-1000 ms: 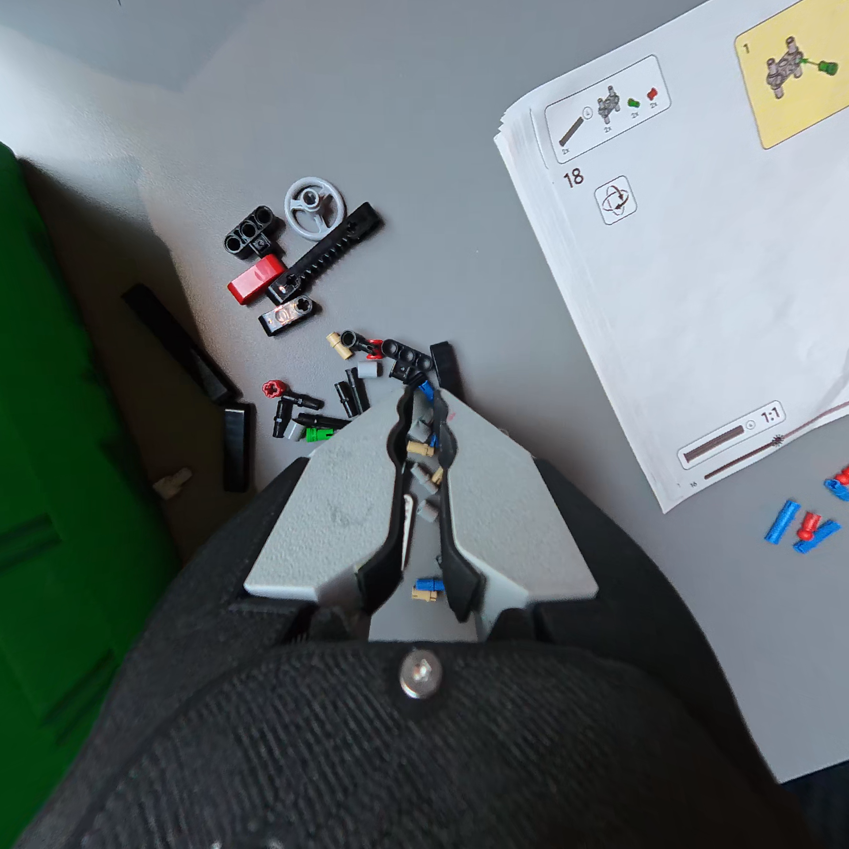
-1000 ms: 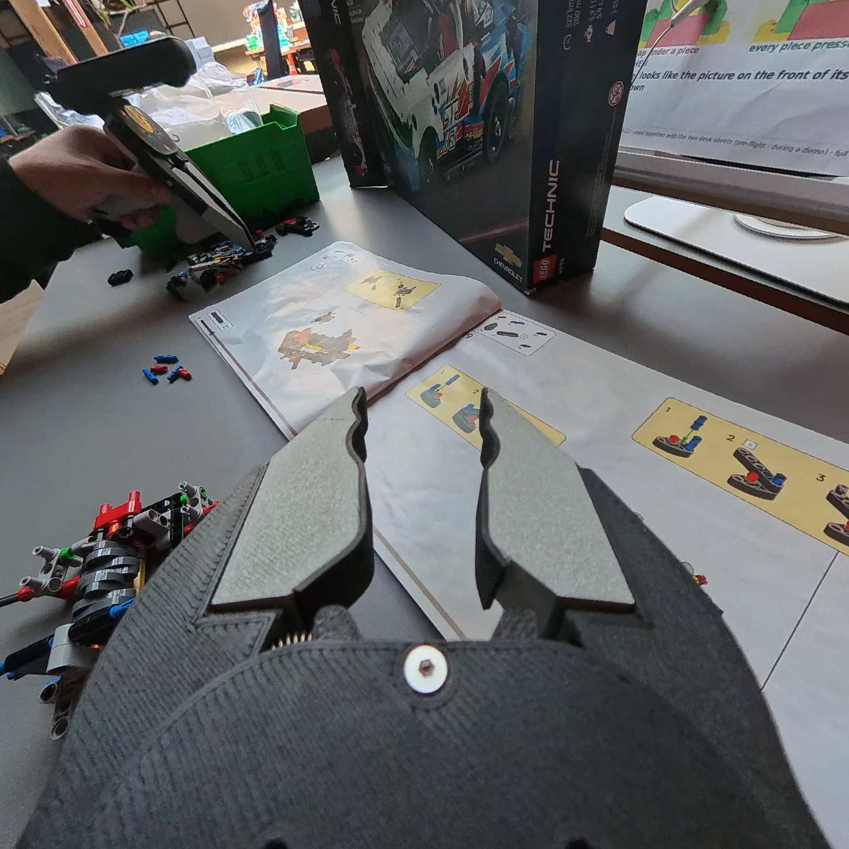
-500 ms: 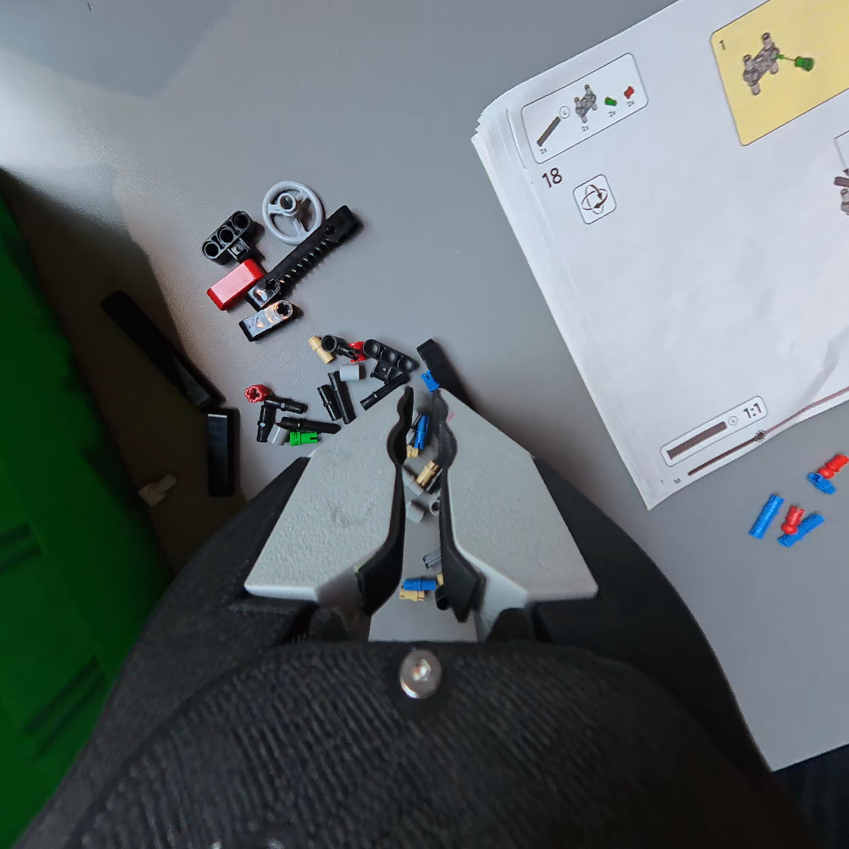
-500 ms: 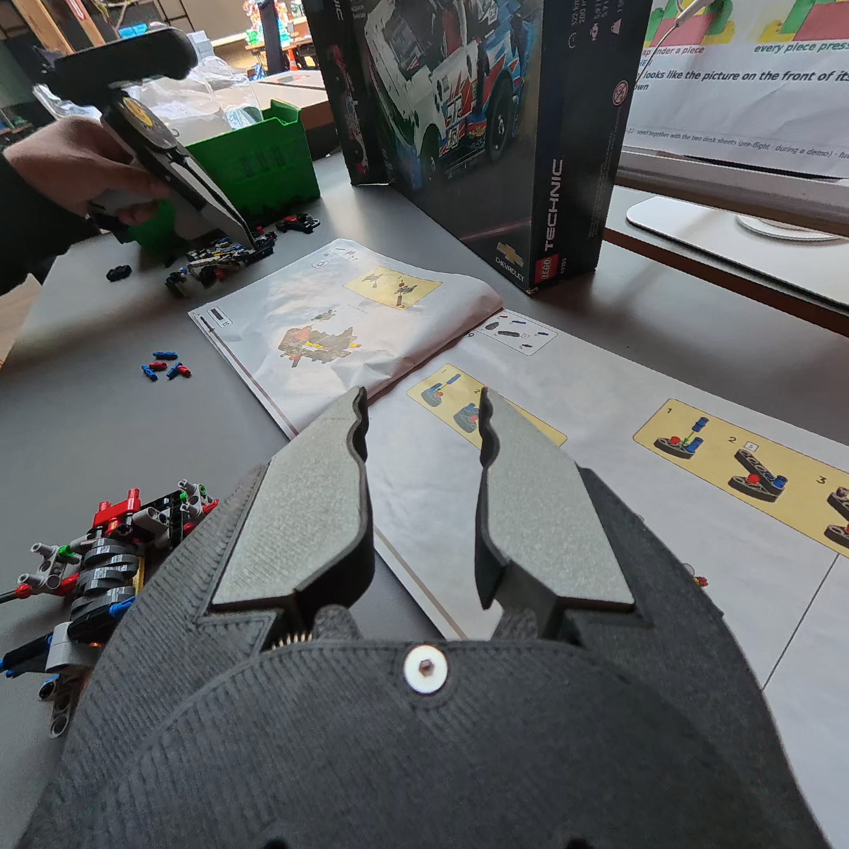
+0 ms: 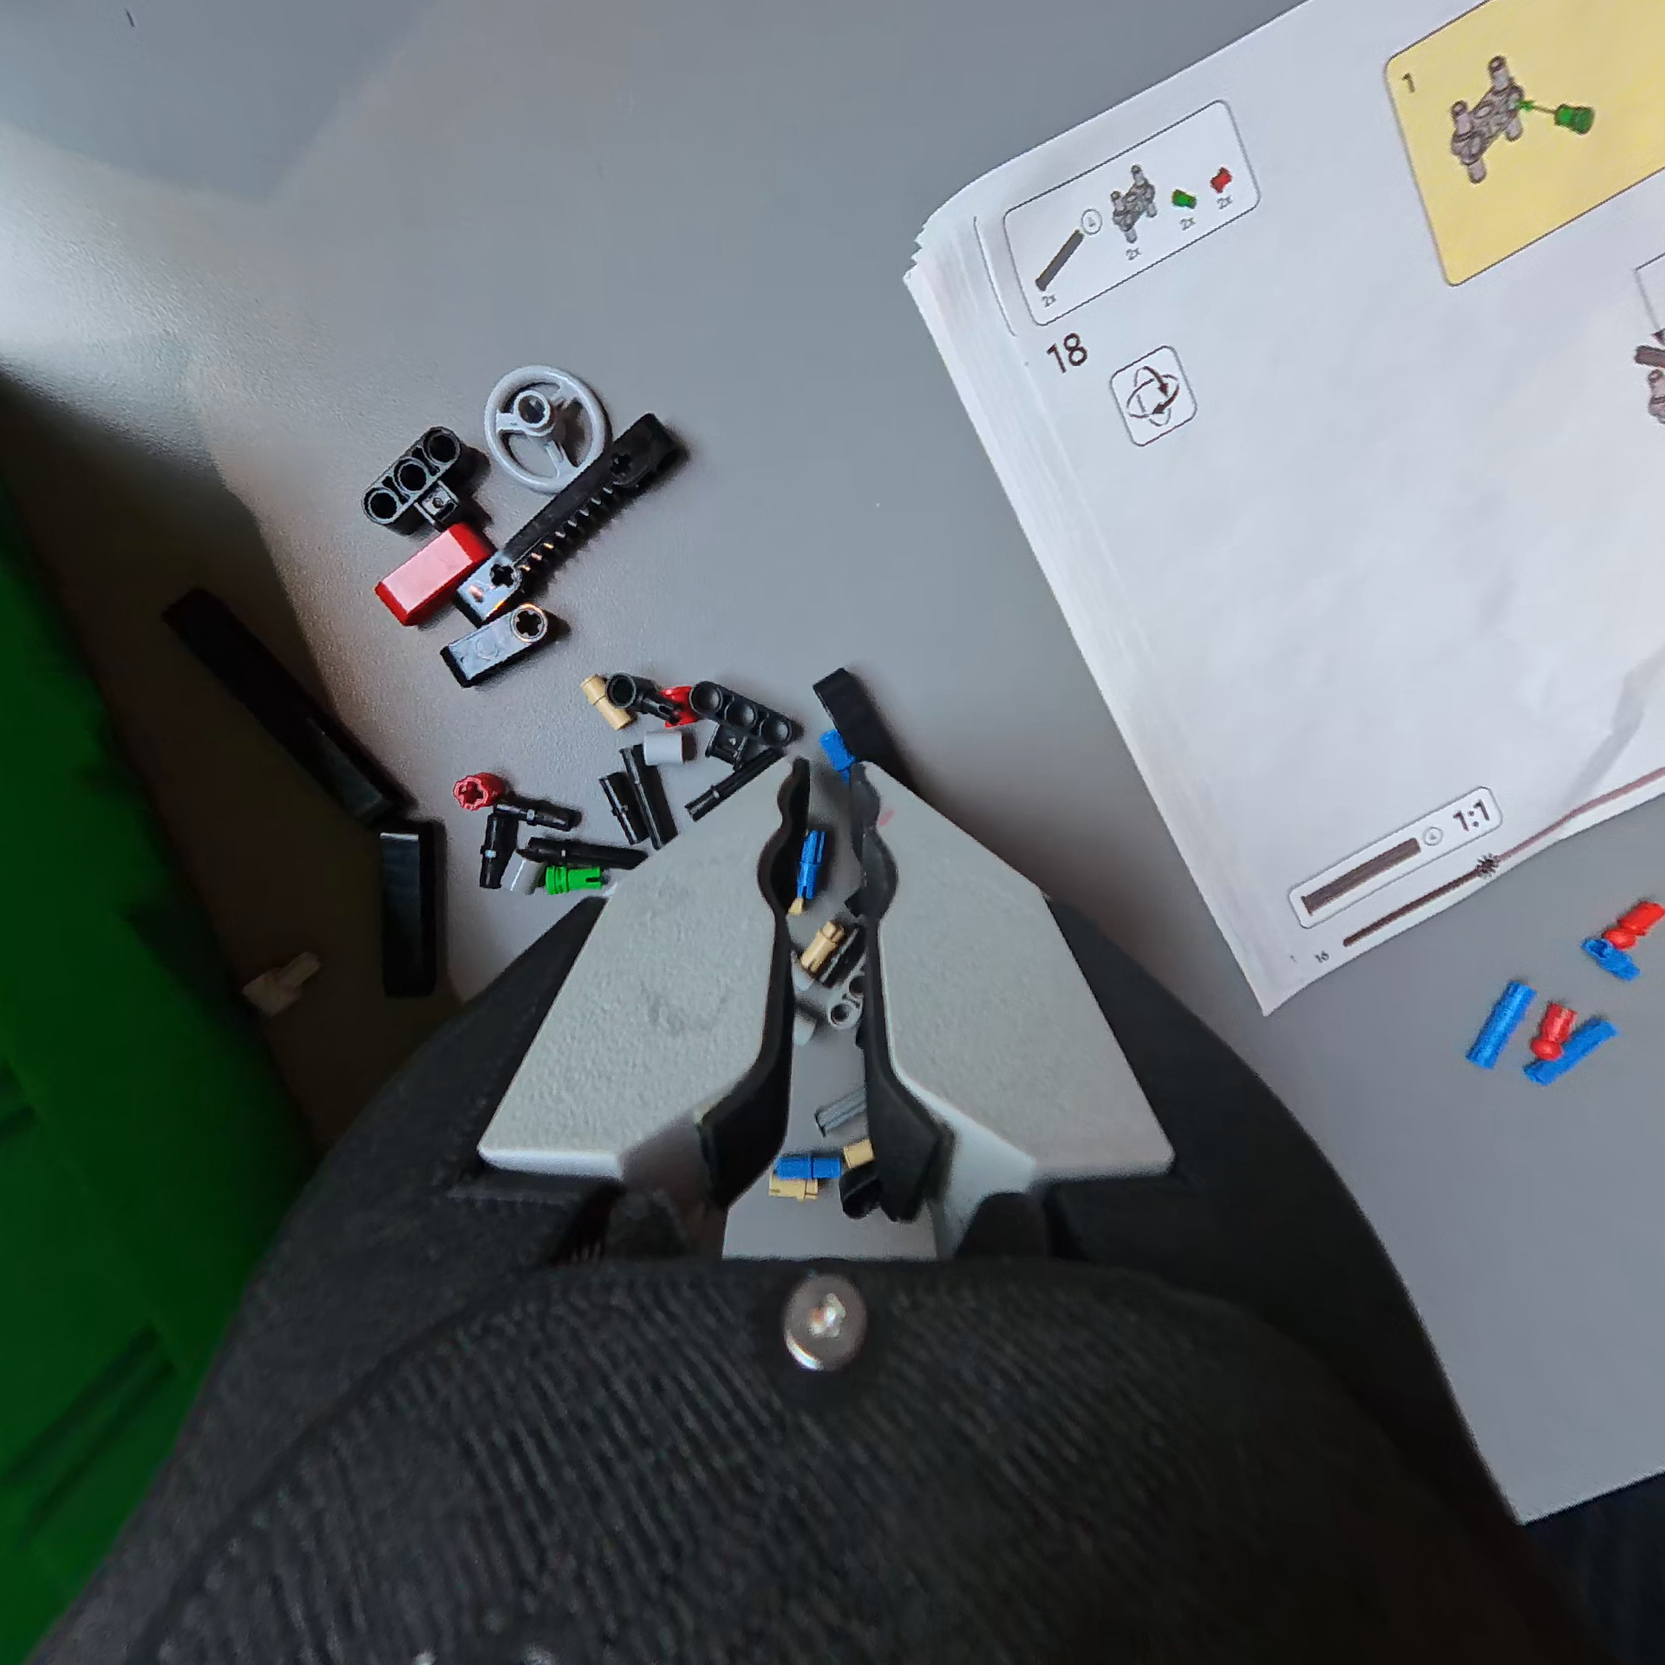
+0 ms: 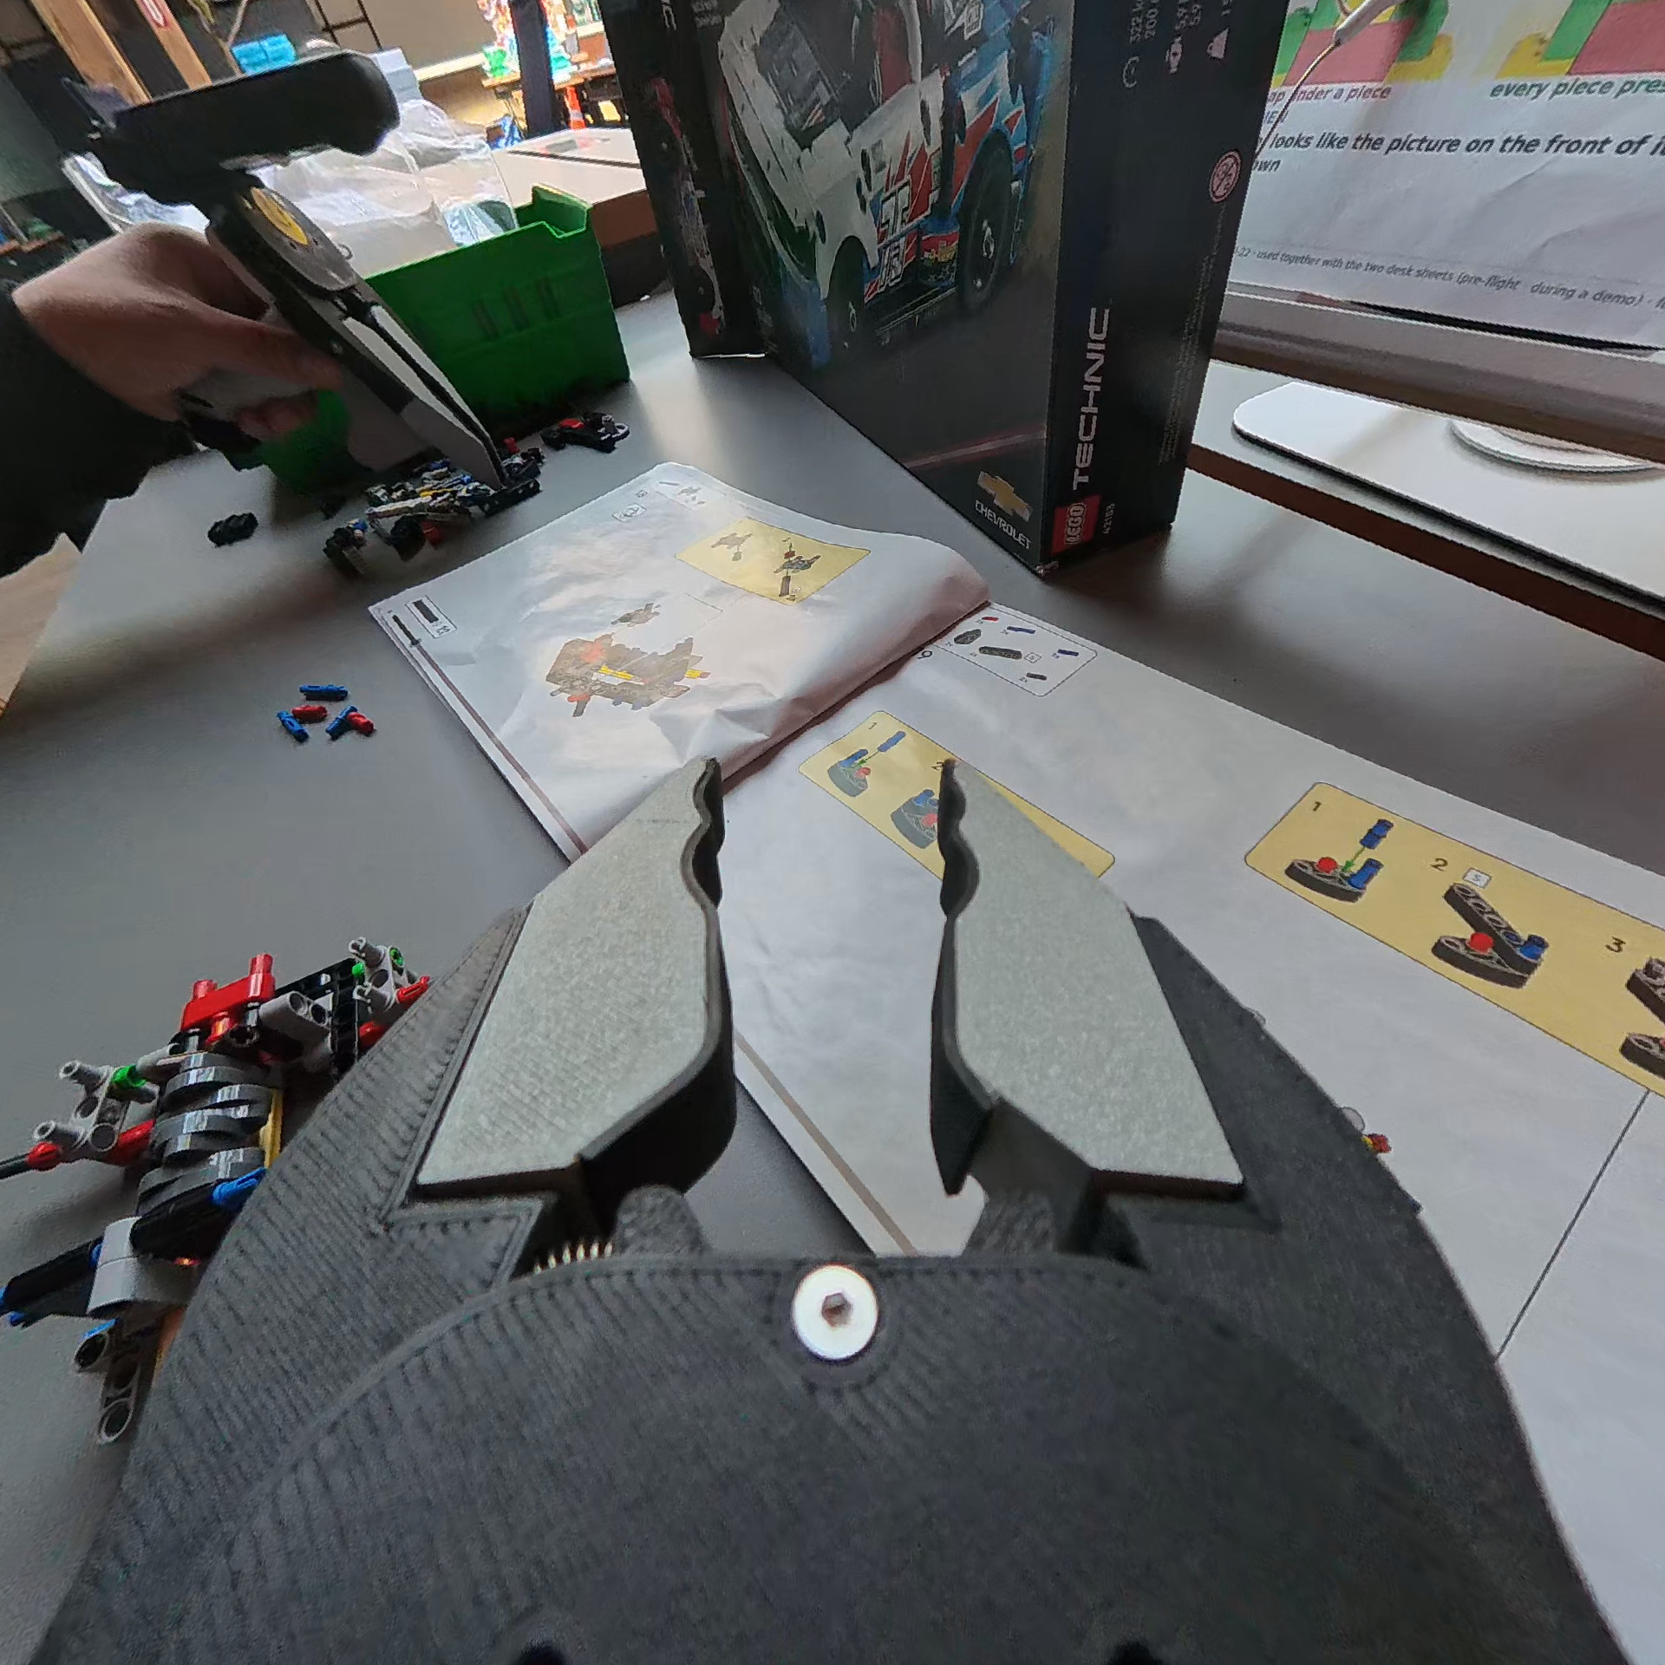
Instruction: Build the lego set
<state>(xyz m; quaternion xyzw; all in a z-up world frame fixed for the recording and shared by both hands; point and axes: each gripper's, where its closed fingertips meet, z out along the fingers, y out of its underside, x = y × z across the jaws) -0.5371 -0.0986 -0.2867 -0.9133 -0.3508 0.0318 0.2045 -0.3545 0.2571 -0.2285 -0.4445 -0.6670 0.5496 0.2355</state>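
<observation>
My left gripper points down into a pile of small loose lego pieces on the grey table. Its jaws stand a narrow gap apart. A blue pin and tan and grey pins show through the gap, lying on the table; nothing is clearly gripped. The right wrist view shows it too, held by a hand, tips in the pile. My right gripper is open and empty above the open instruction booklet. A partly built assembly lies left of the right gripper.
A green bin stands left of the pile, also in the right wrist view. The set's box stands behind the booklet. Blue and red pins lie near the booklet's corner. A steering wheel piece lies beyond the pile. My right fingertips sit around 40 centimeters from my left ones. The left gripper is farther from the partly built assembly, some 40 centimeters, than the right, some 15 centimeters.
My left gripper has shifted slightly over the pile, so the pieces slid left and down in its view, and its gap has widened a little. The right gripper has not moved.
</observation>
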